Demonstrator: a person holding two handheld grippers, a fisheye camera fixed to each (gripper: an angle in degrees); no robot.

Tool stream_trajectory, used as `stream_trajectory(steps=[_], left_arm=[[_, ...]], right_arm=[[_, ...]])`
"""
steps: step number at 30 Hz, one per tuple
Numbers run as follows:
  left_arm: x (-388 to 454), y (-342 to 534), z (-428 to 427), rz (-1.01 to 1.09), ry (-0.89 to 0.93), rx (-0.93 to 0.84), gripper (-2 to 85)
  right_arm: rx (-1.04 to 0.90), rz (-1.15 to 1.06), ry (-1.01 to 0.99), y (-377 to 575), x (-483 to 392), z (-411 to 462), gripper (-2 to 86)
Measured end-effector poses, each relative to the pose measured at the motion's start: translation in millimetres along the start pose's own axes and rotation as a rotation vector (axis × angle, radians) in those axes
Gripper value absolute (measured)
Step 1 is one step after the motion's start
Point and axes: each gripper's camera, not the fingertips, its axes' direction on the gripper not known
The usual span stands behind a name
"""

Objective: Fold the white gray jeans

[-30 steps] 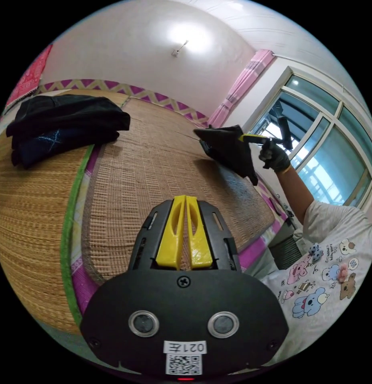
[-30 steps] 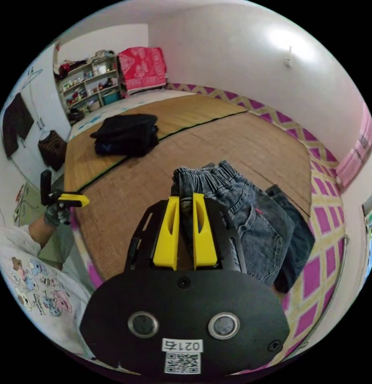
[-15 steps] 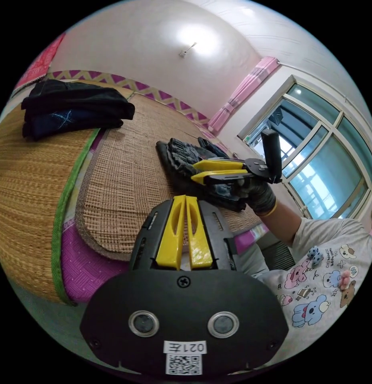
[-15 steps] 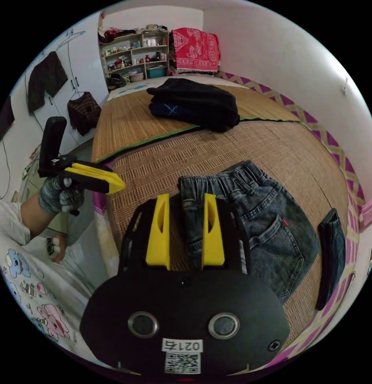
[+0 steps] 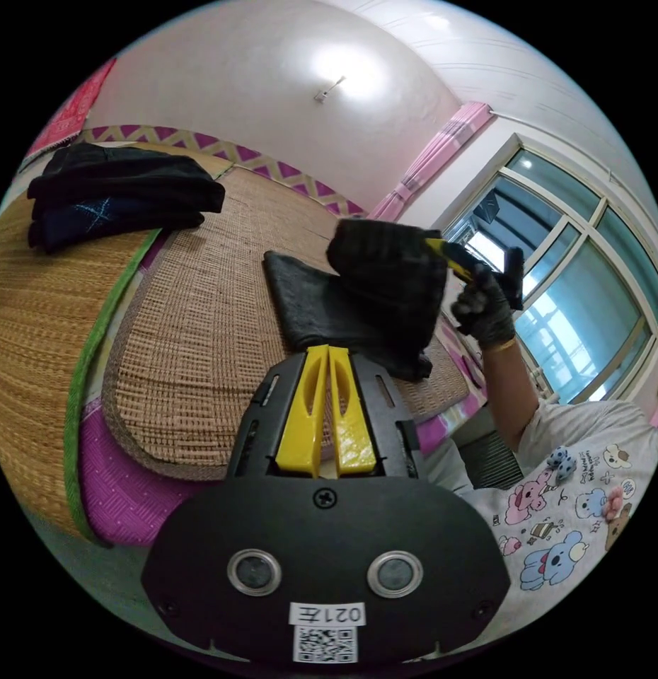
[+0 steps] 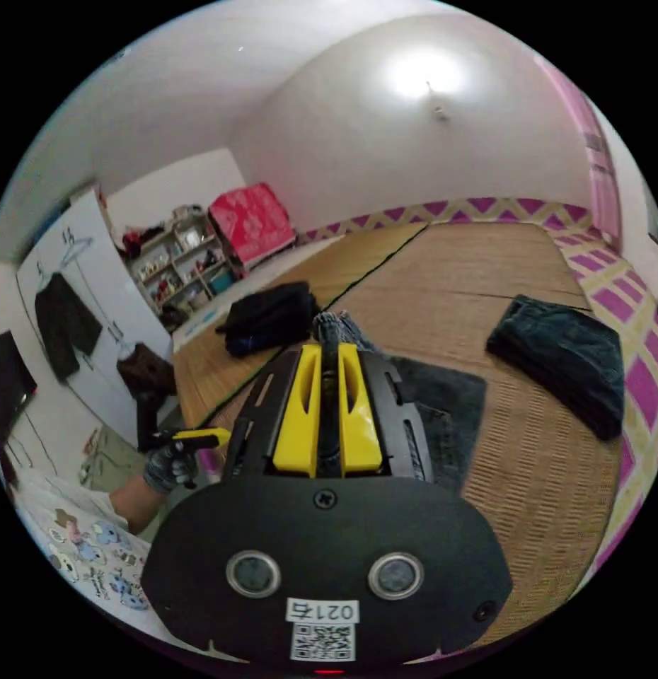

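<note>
The dark grey jeans (image 5: 371,283) lie partly on the woven mat (image 5: 201,318), with one end lifted and folded over. My right gripper (image 5: 442,249), in a gloved hand, holds that raised end. In the right gripper view the right gripper (image 6: 329,348) is shut on a fold of denim, and the rest of the jeans (image 6: 442,396) spreads on the mat below. My left gripper (image 5: 328,351) is shut with nothing in it, near the mat's front edge. It also shows at the left of the right gripper view, where the left gripper (image 6: 219,437) is held in a gloved hand.
A pile of black folded clothes (image 5: 117,201) sits further back on the mat, the same pile (image 6: 269,318) showing in the right gripper view. A folded dark garment (image 6: 562,361) lies to the right. A window (image 5: 576,269) and shelves (image 6: 173,269) line the room.
Half a second ago the right gripper stood open over the jeans lying flat on the mat. It has since shut on them and raised one end. The left gripper stays shut.
</note>
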Motion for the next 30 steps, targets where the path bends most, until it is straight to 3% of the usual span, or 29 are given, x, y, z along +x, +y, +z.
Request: stream_trajectory(steps=[5,9,13,15,25,28,30], left_arm=[[-2.0,-2.0,30.5,-0.015,0.0,-0.014,-0.9],[-7.8,-0.1,50.2,-0.049,-0.012,-0.001,-0.9],[-33.0,3.4,75.0,-0.174,0.001,-0.066,-0.9],[-42.3,5.2,81.2,-0.212,0.042,-0.078,-0.9],[-24.6,15.9,100.6,-0.124,0.064,-0.075,-0.8],[36.6,14.9,104.6,0.146,0.021,-0.064,-0.2],[79.6,9.3,121.0,0.277,0.044,-0.09,1.5]], right_arm=[[0.253,0.259,0.129,34.5,120.8,-176.1,2.8],[0.25,0.563,0.309,104.9,233.4,-249.5,2.4],[0.155,0.863,0.194,182.8,322.8,-247.9,2.3],[0.23,0.972,0.052,220.3,345.2,-254.4,2.2],[0.278,0.961,-0.008,252.4,345.8,-295.1,3.6],[0.317,0.725,0.307,219.6,287.7,-329.7,4.0],[0.309,0.403,0.542,174.2,226.5,-323.7,5.2]])
